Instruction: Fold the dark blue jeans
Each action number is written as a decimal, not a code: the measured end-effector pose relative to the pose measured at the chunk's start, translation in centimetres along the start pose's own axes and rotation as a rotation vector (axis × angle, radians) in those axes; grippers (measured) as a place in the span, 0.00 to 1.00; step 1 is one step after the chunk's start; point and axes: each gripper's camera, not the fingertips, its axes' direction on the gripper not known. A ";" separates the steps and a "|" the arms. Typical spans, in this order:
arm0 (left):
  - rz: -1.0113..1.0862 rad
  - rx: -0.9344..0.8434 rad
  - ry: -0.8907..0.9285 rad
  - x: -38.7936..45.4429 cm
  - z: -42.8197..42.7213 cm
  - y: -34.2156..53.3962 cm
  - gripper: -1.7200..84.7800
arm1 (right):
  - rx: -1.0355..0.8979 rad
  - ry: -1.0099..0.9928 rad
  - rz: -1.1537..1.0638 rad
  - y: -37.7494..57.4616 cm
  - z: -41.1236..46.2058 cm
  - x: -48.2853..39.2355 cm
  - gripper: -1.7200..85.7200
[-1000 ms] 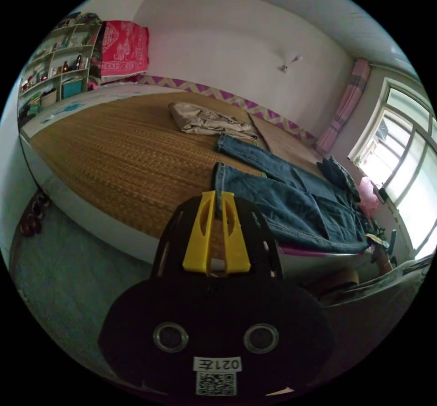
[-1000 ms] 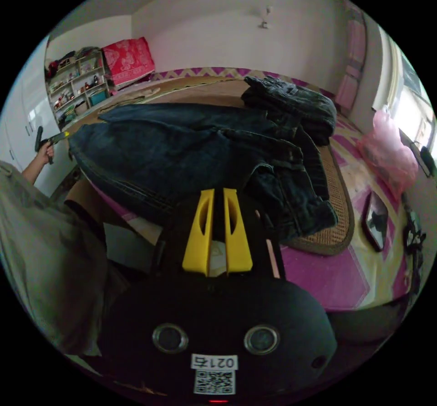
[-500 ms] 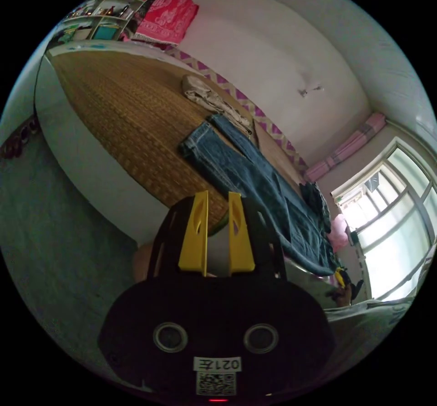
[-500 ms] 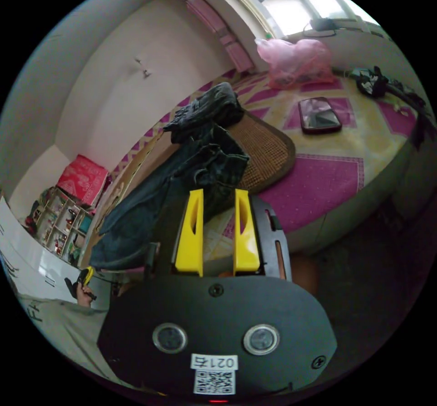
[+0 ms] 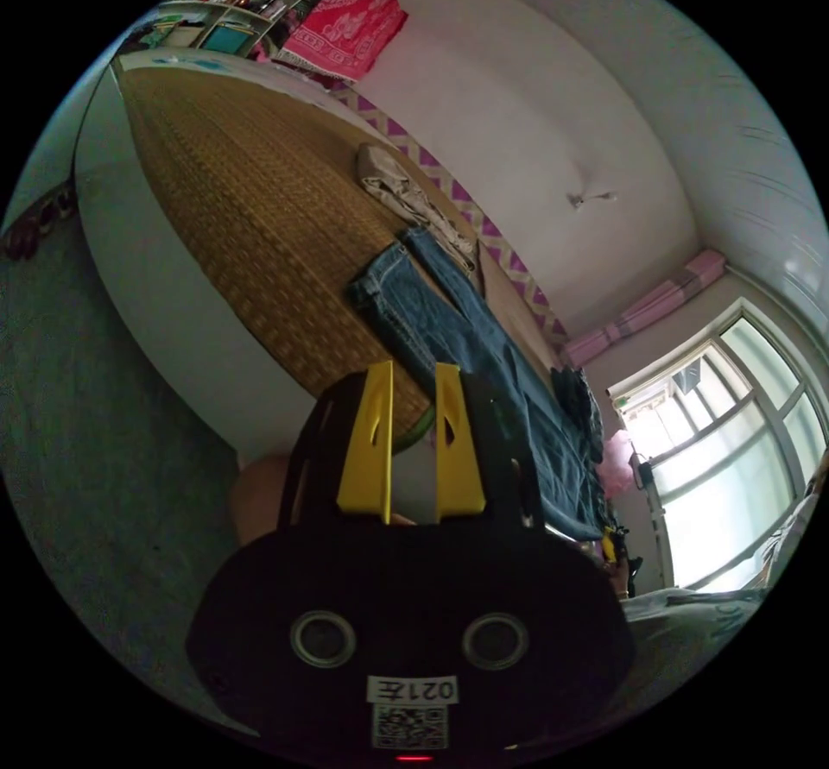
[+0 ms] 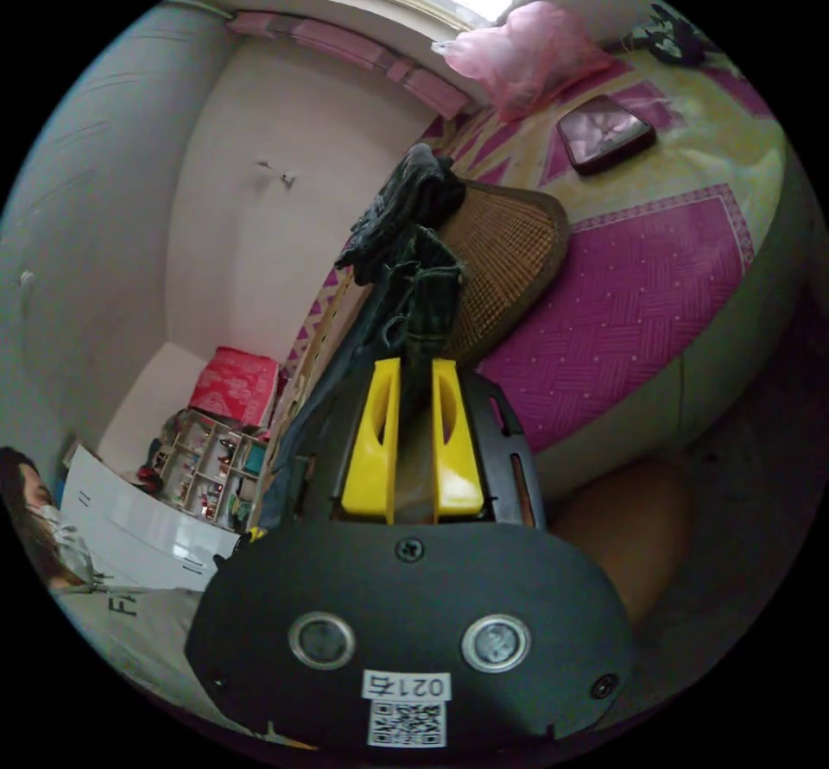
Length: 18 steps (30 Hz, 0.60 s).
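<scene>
Jeans [image 5: 471, 337] lie flat along woven mat [image 5: 259, 225] on bed. Left gripper [image 5: 413, 372] and right gripper [image 6: 414, 368]: jaws apart, empty; both were pinched together a second ago. Right gripper view adds phone [image 6: 603, 132] and pink bag [image 6: 527, 57]; left gripper view adds beige garment [image 5: 401, 195].

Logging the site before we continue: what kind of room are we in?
Most likely a bedroom: a wide bed under a woven mat, with jeans laid out on it, a shelf unit in the corner and a curtained window.
</scene>
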 end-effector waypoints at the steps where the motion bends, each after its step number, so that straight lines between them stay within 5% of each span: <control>1: 0.003 0.003 0.009 -0.1 0.2 -0.5 0.11 | -0.017 -0.012 -0.007 0.0 0.3 -0.1 0.09; 18: -0.193 -0.039 0.031 -2.5 3.8 -5.5 0.09 | -0.116 0.010 0.059 0.9 3.4 -0.9 0.10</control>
